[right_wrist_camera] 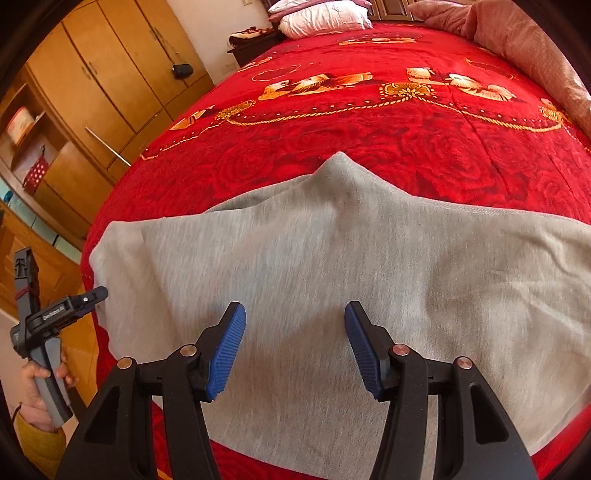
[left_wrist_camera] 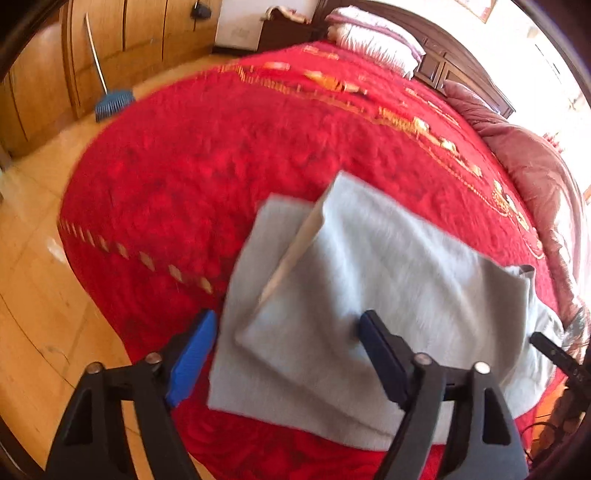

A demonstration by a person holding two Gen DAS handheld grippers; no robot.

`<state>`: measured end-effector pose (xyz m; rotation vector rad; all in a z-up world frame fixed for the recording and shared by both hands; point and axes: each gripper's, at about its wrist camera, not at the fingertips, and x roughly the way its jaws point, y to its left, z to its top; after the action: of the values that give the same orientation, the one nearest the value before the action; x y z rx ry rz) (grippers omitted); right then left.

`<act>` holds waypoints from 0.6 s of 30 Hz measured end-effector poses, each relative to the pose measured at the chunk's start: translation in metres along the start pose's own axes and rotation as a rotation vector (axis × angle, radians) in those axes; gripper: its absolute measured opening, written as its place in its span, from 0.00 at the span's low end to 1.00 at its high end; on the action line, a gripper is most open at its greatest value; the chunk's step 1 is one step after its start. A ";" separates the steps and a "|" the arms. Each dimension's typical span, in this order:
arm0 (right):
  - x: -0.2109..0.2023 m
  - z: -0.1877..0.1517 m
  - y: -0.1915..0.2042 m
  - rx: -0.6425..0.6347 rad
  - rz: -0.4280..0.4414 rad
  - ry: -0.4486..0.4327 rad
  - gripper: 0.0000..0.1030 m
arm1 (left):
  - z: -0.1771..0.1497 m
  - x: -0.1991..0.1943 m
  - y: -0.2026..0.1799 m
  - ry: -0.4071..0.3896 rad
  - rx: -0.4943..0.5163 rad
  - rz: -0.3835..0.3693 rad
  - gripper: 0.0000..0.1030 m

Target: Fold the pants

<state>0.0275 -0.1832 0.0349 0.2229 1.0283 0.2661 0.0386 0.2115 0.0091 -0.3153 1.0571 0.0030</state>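
Note:
Grey pants (left_wrist_camera: 369, 295) lie folded in layers on a red bedspread (left_wrist_camera: 221, 166) near the bed's front edge. In the left wrist view my left gripper (left_wrist_camera: 286, 350) is open and empty, its jaws spread above the left end of the pants. In the right wrist view the pants (right_wrist_camera: 332, 266) spread wide, with a peak of cloth pointing away. My right gripper (right_wrist_camera: 295, 347) is open and empty just above them. The left gripper (right_wrist_camera: 55, 314) also shows at the far left in a hand, beside the pants' left edge.
The red bedspread (right_wrist_camera: 369, 140) has gold patterns. White pillows (right_wrist_camera: 321, 18) and a pink quilt (right_wrist_camera: 517, 40) lie at the head. Wooden wardrobes (right_wrist_camera: 110, 74) stand left of the bed. A blue broom (left_wrist_camera: 110, 99) leans against them on the wooden floor (left_wrist_camera: 33, 277).

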 end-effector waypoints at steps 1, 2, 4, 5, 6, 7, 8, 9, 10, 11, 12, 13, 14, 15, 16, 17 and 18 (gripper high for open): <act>0.000 0.000 0.001 -0.001 -0.001 -0.001 0.56 | -0.004 0.001 0.004 0.009 -0.021 -0.024 0.73; 0.000 -0.001 0.001 -0.001 0.000 -0.001 0.56 | -0.006 0.000 0.005 0.008 -0.035 -0.037 0.73; 0.002 -0.001 0.002 0.000 -0.004 0.001 0.56 | -0.012 -0.002 0.012 -0.004 -0.075 -0.072 0.70; 0.002 -0.001 0.002 -0.002 -0.007 0.002 0.56 | -0.014 -0.004 0.015 -0.008 -0.090 -0.093 0.70; 0.002 0.000 0.002 -0.003 -0.009 0.001 0.56 | -0.014 -0.004 0.019 -0.007 -0.101 -0.114 0.70; 0.002 0.000 0.002 -0.003 -0.011 0.001 0.56 | -0.012 -0.002 0.020 -0.003 -0.108 -0.121 0.69; 0.002 0.000 0.002 -0.003 -0.012 0.000 0.56 | -0.011 0.000 0.022 0.003 -0.115 -0.128 0.68; 0.002 0.000 0.002 -0.003 -0.012 0.001 0.56 | -0.011 0.001 0.024 0.006 -0.123 -0.142 0.65; 0.003 -0.001 0.003 -0.002 -0.012 0.001 0.56 | -0.010 0.001 0.025 0.009 -0.132 -0.154 0.60; 0.002 -0.001 0.002 -0.002 -0.012 0.000 0.56 | -0.010 0.000 0.026 0.010 -0.136 -0.161 0.58; 0.002 -0.001 0.002 -0.002 -0.012 0.000 0.56 | -0.010 0.000 0.026 0.010 -0.139 -0.174 0.54; 0.002 -0.001 0.002 -0.002 -0.012 0.001 0.56 | -0.010 -0.001 0.025 0.010 -0.141 -0.176 0.52; 0.002 -0.001 0.002 -0.001 -0.011 0.000 0.56 | -0.010 -0.003 0.025 0.005 -0.142 -0.171 0.52; 0.002 -0.001 0.002 0.000 -0.011 0.000 0.56 | -0.012 -0.006 0.024 -0.007 -0.141 -0.156 0.52; 0.002 -0.001 0.002 0.001 -0.010 0.000 0.56 | -0.014 -0.011 0.025 -0.018 -0.138 -0.138 0.52; 0.003 -0.001 0.002 0.001 -0.011 0.000 0.56 | -0.017 -0.018 0.025 -0.043 -0.124 -0.101 0.52; 0.003 -0.001 0.002 0.001 -0.011 0.000 0.56 | -0.020 -0.023 0.024 -0.060 -0.109 -0.078 0.52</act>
<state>0.0282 -0.1807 0.0324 0.2180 1.0292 0.2553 0.0063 0.2326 0.0140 -0.4522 0.9867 0.0003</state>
